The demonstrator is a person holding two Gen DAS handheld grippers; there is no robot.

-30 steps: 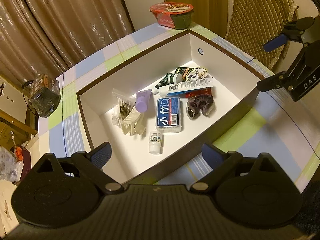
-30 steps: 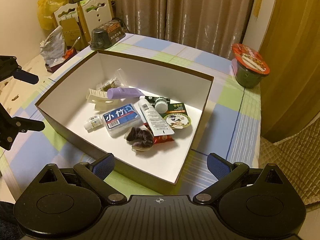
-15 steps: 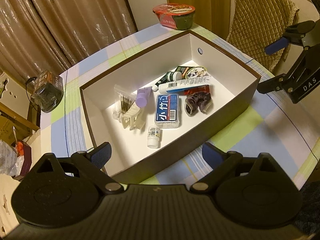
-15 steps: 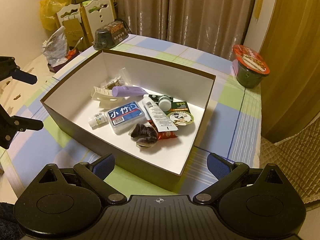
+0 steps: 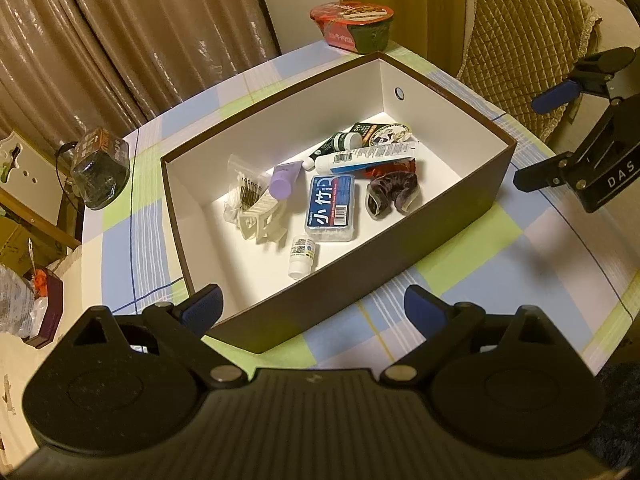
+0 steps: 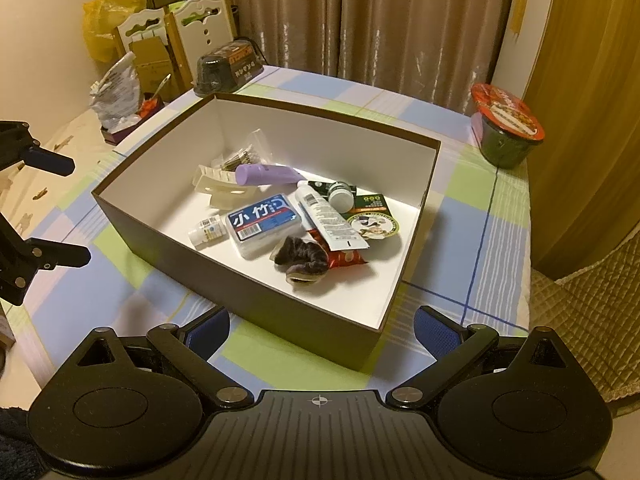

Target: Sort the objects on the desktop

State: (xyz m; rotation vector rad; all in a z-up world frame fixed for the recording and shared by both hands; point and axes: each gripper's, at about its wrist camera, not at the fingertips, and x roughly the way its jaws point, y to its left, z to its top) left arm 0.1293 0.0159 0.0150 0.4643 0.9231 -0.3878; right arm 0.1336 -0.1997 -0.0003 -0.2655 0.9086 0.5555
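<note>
A: Red packet mostly buried under the white tube and dark scrunchie; print unreadable.

B: Noted. Small bottle label too fine to read. Right gripper body cut by frame edge in left wrist view.

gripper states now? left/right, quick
Left gripper: open, holding nothing, short of the box.
Right gripper: open, holding nothing.

Left hand-held gripper and right hand-held gripper both wide open, empty, held side by side, each angled downward.
</note>
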